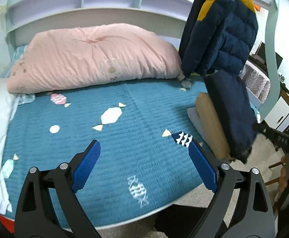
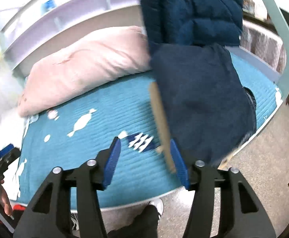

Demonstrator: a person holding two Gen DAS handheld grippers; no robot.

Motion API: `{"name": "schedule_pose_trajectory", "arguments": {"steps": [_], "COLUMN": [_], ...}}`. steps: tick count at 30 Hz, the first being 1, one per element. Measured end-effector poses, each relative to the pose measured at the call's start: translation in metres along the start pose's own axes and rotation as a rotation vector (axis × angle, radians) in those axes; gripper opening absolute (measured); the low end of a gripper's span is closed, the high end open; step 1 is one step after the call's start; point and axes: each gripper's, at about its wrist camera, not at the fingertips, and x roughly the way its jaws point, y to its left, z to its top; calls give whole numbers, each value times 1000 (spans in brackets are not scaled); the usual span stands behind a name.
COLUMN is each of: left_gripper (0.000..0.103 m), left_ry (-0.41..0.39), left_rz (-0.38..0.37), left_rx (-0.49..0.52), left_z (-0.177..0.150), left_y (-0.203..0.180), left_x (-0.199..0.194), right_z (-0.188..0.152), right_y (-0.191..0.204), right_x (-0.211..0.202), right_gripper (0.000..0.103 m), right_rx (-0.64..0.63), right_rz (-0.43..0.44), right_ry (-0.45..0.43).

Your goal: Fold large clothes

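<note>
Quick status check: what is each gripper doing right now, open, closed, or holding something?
Left gripper: open, holding nothing, above the bed cover.
Right gripper: open, holding nothing, near the folded stack.

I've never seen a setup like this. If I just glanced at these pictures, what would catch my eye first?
Probably the big pink duvet bunched at the head of the bed, on a teal quilt dotted with candy shapes. Next, the navy and yellow puffer jacket hanging at the right above a stack of folded clothes on the bed's right edge. In front, the open left gripper and right gripper show blue pads, holding nothing.
</note>
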Motion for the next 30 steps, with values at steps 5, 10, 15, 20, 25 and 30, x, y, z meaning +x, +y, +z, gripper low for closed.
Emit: {"name": "schedule_pose_trajectory", "arguments": {"steps": [5,10,15,20,25,30], "left_gripper": [92,95,98,98,98,98], "left_ry": [-18,-69,-96,-102,-116,-114], "left_rz": [-21,-50,-77,-92,-93,-117], "left_rx": [-4,50,53,62,95,111], "left_z": [-17,-32,-46,-56,-58,-58], "left_y": [1,-14,-22,-34,-49,-56], "left_x": [-58,-106,-133,-146,-153,-148], "right_z": [-38,-65,-81,-93,-102,-106], "right_y": [58,98,111,114,112,106], "right_x": [-49,-92,-122,-142,-154,-159], "right_gripper": [82,86,86,86,86,86], "right_rx": [-47,-74,-89,-89,-84,-65], "right_rz": [-62,-154,-197,-221,-237,-263], "right_ry": [-43,-97,-141,-168,-180,-185]}}
